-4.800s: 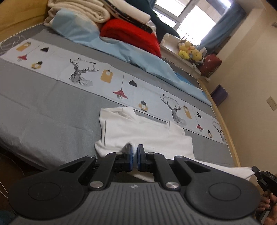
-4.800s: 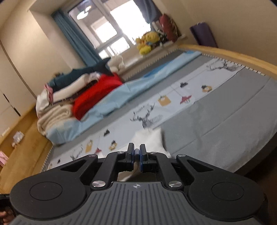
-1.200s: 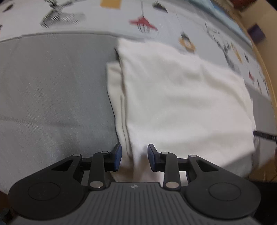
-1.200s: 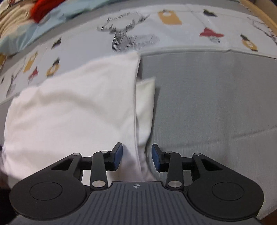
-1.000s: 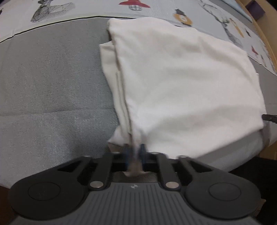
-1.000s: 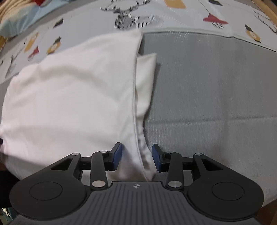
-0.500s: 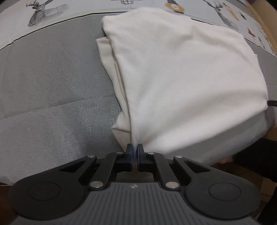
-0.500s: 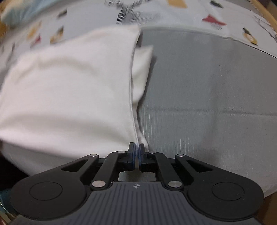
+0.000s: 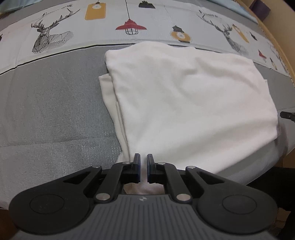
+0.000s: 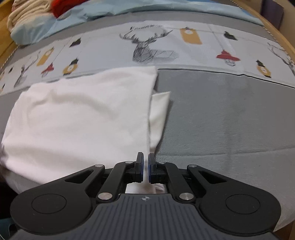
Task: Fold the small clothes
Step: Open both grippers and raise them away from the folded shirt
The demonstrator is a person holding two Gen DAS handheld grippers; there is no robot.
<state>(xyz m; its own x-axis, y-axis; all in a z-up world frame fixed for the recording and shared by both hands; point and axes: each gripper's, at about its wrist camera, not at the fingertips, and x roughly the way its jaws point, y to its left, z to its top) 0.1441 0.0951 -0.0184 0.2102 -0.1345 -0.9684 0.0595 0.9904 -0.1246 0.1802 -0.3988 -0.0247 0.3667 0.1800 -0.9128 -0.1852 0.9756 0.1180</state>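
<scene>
A white garment lies folded on the grey bed cover, a sleeve edge showing under its side. My left gripper is shut on the garment's near left corner, white cloth pinched between the pads. In the right wrist view the same garment fills the left half. My right gripper is shut on its near right corner, cloth between the pads. The right gripper's tip shows at the right edge of the left wrist view.
A printed strip with deer and lamps runs across the bed beyond the garment. A light blue quilt and stacked clothes lie at the back. The wooden bed frame borders the right side.
Both grippers closed from open onto the garment's near corners. Both views now sit lower and nearer the bed, with more of the printed strip in view.
</scene>
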